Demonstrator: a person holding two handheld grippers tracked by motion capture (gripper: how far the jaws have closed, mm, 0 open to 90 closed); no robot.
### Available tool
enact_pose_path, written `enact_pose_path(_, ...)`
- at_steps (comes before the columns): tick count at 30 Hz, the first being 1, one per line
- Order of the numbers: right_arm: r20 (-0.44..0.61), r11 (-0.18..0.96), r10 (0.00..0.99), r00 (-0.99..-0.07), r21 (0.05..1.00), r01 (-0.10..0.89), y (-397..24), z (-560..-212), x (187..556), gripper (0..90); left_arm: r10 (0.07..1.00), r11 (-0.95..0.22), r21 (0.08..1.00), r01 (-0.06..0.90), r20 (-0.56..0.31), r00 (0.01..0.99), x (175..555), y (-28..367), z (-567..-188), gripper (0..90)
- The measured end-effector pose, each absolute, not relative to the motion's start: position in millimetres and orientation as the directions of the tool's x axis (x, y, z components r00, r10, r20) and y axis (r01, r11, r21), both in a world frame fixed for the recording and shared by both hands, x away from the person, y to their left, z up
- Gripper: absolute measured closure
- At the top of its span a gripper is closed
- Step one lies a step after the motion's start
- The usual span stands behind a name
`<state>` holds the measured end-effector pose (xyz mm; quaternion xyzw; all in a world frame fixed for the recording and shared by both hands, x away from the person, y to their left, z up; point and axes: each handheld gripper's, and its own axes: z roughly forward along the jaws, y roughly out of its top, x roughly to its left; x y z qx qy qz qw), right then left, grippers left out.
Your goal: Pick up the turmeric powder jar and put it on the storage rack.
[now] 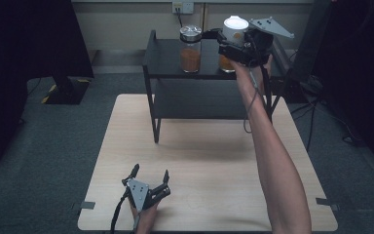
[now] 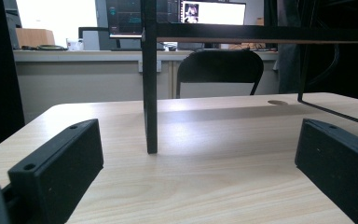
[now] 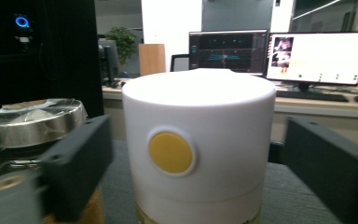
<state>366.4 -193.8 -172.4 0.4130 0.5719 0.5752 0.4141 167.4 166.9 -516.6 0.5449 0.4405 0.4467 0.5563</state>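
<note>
Work in hand, as judged: jars are being set onto the top shelf of the black rack [image 1: 161, 58] at the far side of the tabletop [image 1: 209, 165]. The white-capped jar [image 1: 234, 36] is seen on the top shelf w/ its orange contents below the cap; in the right gripper view its cap [image 3: 200, 140], w/ a yellow round button on the front, stands between the jaws. The right tool [image 1: 238, 46] is held around it w/ jaws spread: gaps are visible on both sides of the cap, so no grip is made at present. Whether the jar base rests fully on the shelf cannot be told, being hidden by the tool. A 2nd jar, foil-lidded [image 1: 191, 48], also w/ orange contents, is placed just beside it on the same shelf.

So approx. done: both jars are up on the rack, the release appears made. Left, prob.: the right tool to be drawn back clear w/o knocking the cap.

The left tool [image 1: 150, 181] is rested low on the near tabletop, jaws wide apart, nothing between them; in the left gripper view a rack leg [image 2: 149, 79] is seen ahead.

Surface & room: light wood-grain tabletop, bare apart from the rack; lower shelf empty. Grey carpet around, a wall socket behind, dark drapes at the sides. An office desk w/ lit monitors [image 3: 279, 53] and a black chair [image 2: 220, 70] are seen beyond.
</note>
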Motion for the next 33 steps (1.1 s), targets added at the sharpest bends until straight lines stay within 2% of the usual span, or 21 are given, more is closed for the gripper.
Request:
enact_pose_path(3,0.003,-0.009,0.948,-0.317,1.000,-0.018,-193.1,-175.0,362.5,0.0,0.977,0.007,1.000,-0.017,-0.003,0.212,167.4,166.8,-516.6,0.3)
enact_pose_path(21,0.012,-0.026,0.944,-0.329,0.999,-0.039,-209.3,-183.0,331.3,0.0,0.978,0.008,1.000,-0.018,-0.004,0.209,167.4,166.2,-516.8,0.4)
enact_pose_path(33,0.001,-0.031,0.937,-0.350,0.996,-0.080,-230.7,-204.6,284.9,0.0,0.979,0.009,1.000,-0.017,-0.005,0.205,167.2,165.3,-516.8,0.4)
